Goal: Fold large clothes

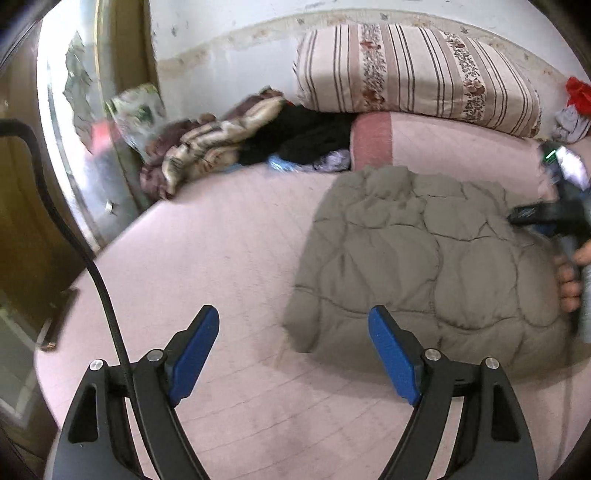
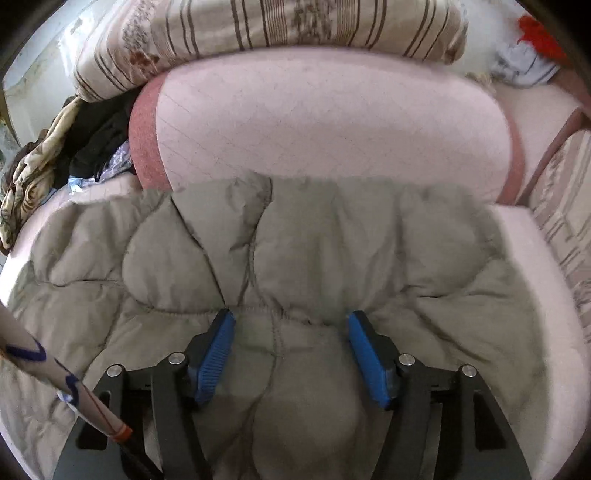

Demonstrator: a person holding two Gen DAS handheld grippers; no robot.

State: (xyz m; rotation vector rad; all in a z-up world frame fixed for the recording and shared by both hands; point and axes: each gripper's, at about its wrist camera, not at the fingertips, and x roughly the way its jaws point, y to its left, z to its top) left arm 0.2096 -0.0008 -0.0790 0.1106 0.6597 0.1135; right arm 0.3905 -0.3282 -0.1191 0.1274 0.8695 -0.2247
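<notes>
Pink bed (image 1: 229,258), folded quilted jacket (image 1: 424,258) lying crosswise

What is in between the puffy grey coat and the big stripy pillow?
A pink rolled-up quilt lies between them. The right wrist view shows the coat butting against its front and the stripy pillow resting on top of it.

Bed (image 1: 229,236) w/ pale pink sheet is filling most of both views. Striped floral quilt roll (image 1: 417,74) is sitting on a pink bolster (image 1: 443,147) at the far end. Heap of brown/cream blanket (image 1: 207,147) & dark clothes (image 1: 299,136) is lying beside them. White wall (image 1: 221,40) is showing stains. Daylight is glaring off a shiny panel (image 1: 74,122) at left, next to brown wood furniture (image 1: 22,229).
</notes>
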